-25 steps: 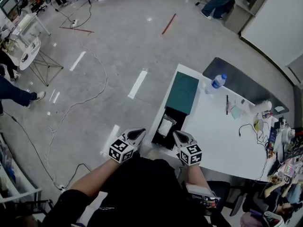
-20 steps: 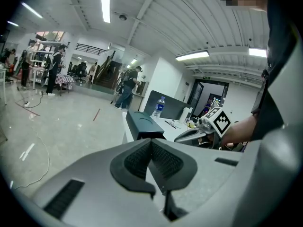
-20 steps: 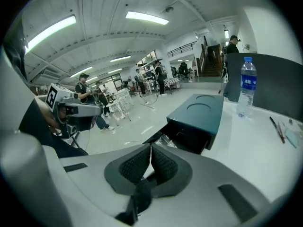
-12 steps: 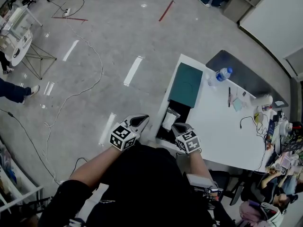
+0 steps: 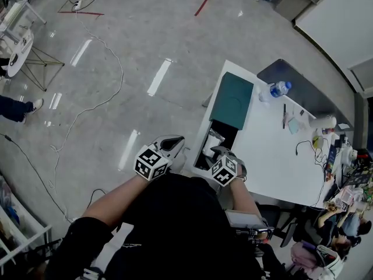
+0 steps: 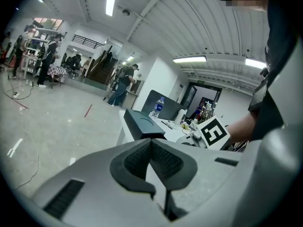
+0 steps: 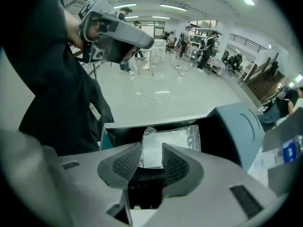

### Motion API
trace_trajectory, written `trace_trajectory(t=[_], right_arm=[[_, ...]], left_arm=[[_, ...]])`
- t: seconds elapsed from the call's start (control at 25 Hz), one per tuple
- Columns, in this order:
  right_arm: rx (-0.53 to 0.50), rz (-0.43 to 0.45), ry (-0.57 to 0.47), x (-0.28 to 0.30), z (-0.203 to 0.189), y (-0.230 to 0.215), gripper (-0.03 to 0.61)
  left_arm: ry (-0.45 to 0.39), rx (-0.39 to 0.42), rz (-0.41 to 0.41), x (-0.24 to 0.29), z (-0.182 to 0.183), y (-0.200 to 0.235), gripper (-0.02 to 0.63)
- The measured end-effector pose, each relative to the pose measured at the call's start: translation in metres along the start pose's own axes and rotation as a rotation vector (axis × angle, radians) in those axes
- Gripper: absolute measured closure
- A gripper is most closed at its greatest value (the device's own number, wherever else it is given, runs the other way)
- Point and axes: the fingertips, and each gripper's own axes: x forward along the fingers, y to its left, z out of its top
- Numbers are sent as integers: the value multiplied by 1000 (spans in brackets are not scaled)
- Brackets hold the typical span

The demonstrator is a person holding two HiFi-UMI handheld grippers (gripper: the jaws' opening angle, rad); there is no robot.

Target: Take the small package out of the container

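Holds the right gripper (image 5: pixel 219 151) tipped steeply down over the black container (image 5: pixel 201 156) at the near left end of the white table (image 5: pixel 274 156); shows, in the right gripper view, its jaws spread wide after just opening, pads pressing on nothing; frames the small package (image 7: pixel 173 141), a silvery foil pouch, in the gap beyond the fingertips, lying inside the container and not gripped; places the teal lid (image 5: pixel 232 101) just past the container on the table, top side up; sets a water bottle (image 5: pixel 278 89) farther along, near the table's far edge, well apart from the container; carries the left gripper (image 5: pixel 175 140) off the table's left side, above the grey floor (image 5: pixel 116 69), beside the container but not touching it; brings its jaws together at the tips in the left gripper view, with nothing between the pads; points that gripper roughly level toward the lid and bottle
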Motion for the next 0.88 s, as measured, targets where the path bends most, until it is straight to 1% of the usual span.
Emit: trace_trajectory(t=[0.28,0.52,0.68,0.88], right_arm=[[-57,9,71,14,-2,4,419],[-89,-6,113,19,-5,4,474],[-100,-32,116,17,-4,3,512],[-108,-69,103,13,1,3,526]], left_arm=[[0,-10,8,-8,-2,10,606],[5,-13,11,-15,-4,15,606],[8,-13,6,-18,-4,16,606],[11,-7,-10,-20,-4,17,606]])
